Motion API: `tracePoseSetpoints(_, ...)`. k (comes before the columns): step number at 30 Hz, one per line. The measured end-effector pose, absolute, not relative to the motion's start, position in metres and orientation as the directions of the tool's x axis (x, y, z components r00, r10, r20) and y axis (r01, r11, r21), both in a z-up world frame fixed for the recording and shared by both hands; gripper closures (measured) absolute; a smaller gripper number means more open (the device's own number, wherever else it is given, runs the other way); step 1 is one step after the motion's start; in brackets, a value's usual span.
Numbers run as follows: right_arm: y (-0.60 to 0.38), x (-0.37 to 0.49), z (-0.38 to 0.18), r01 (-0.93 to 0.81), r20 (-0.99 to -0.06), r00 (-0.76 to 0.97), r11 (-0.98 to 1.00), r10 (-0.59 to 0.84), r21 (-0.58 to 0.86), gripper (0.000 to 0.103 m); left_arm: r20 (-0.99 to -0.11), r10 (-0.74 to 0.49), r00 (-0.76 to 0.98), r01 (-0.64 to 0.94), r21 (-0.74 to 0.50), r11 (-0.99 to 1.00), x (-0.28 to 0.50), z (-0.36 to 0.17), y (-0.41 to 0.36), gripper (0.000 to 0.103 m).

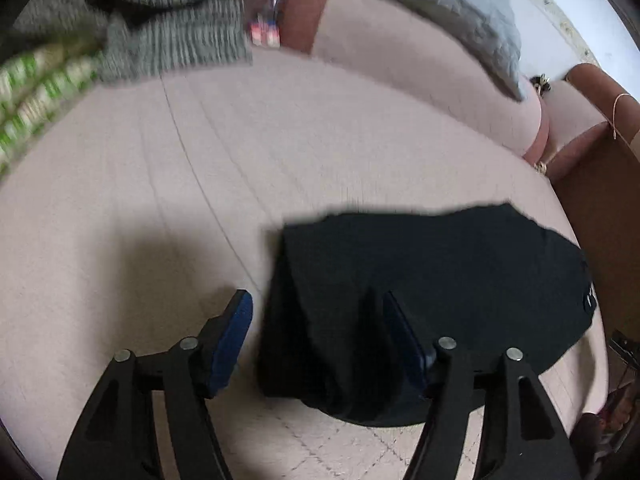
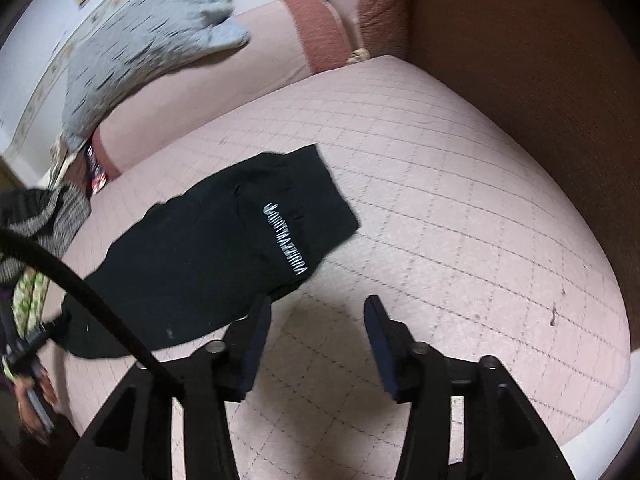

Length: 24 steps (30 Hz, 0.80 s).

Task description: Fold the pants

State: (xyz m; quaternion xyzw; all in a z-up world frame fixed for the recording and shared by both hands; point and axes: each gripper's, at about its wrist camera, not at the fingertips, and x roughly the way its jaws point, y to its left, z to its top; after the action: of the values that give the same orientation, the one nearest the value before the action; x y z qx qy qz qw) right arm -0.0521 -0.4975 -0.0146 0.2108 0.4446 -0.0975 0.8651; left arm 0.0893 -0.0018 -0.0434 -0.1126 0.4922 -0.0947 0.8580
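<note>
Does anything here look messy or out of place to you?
Nothing looks spilled or damaged. The black pants lie folded but askew on the pink quilted cushion, one end bunched. A grey blanket slumps over the backrest, and more clothes are heaped at the far side.

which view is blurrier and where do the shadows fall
Left wrist view: motion blur smears the grey knit and the green patterned cloth; a shadow lies on the mattress around the left gripper. Right wrist view: sharper, the black pants lettering shows; shadow under the right gripper.
</note>
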Motion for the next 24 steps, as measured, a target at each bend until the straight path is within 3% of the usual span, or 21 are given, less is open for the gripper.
tracePoseSetpoints(3, -0.511, -0.045, -0.021, 0.387, -0.808, 0.588, 0.868, 0.028, 0.312, 0.05, -0.801, -0.289, 0.525, 0.11, -0.273, 0.956, 0.083, -0.045, -0.004, 0.023)
tracePoseSetpoints(6, -0.523, -0.027, -0.038, 0.407, -0.79, 0.604, 0.814, 0.101, 0.415, 0.05, -0.773, -0.373, 0.514, 0.122, -0.364, 0.923, 0.084, -0.046, -0.003, 0.007)
tracePoseSetpoints(10, -0.523, 0.008, -0.077, 0.421, -0.755, 0.619, 0.721, 0.216, 0.551, 0.049, -0.762, -0.392, 0.515, 0.124, -0.387, 0.914, 0.088, -0.051, -0.008, 0.005)
tracePoseSetpoints(11, -0.519, 0.013, -0.081, 0.417, -0.747, 0.631, 0.719, 0.211, 0.555, 0.044, -0.768, -0.391, 0.507, 0.132, -0.379, 0.916, 0.09, -0.051, -0.013, 0.008)
tracePoseSetpoints(12, -0.514, 0.02, -0.082, 0.416, -0.738, 0.649, 0.727, 0.185, 0.547, 0.041, -0.773, -0.389, 0.501, 0.141, -0.37, 0.918, 0.09, -0.05, -0.014, 0.024)
tracePoseSetpoints(13, -0.508, 0.026, -0.082, 0.412, -0.724, 0.67, 0.729, 0.164, 0.546, 0.031, -0.782, -0.383, 0.492, 0.148, -0.358, 0.922, 0.092, -0.049, -0.015, 0.055)
tracePoseSetpoints(15, -0.498, 0.037, -0.083, 0.431, -0.711, 0.693, 0.72, 0.123, 0.544, 0.029, -0.8, -0.392, 0.453, 0.127, -0.377, 0.917, 0.099, -0.049, -0.01, 0.08)
tracePoseSetpoints(16, -0.494, 0.043, -0.083, 0.442, -0.715, 0.691, 0.721, 0.106, 0.534, 0.041, -0.795, -0.424, 0.433, 0.105, -0.423, 0.9, 0.104, -0.05, -0.006, 0.082)
tracePoseSetpoints(17, -0.491, 0.048, -0.082, 0.447, -0.723, 0.682, 0.718, 0.112, 0.533, 0.078, -0.789, -0.448, 0.421, 0.073, -0.463, 0.883, 0.107, -0.05, 0.0, 0.083)
tracePoseSetpoints(19, -0.492, 0.05, -0.082, 0.436, -0.707, 0.681, 0.672, 0.189, 0.599, 0.081, -0.782, -0.466, 0.414, 0.035, -0.498, 0.866, 0.108, -0.047, 0.007, 0.083)
tracePoseSetpoints(24, -0.485, 0.031, -0.053, 0.403, -0.68, 0.707, 0.681, 0.192, 0.611, 0.082, -0.794, -0.434, 0.426, 0.059, -0.454, 0.889, 0.103, -0.031, -0.002, 0.083)
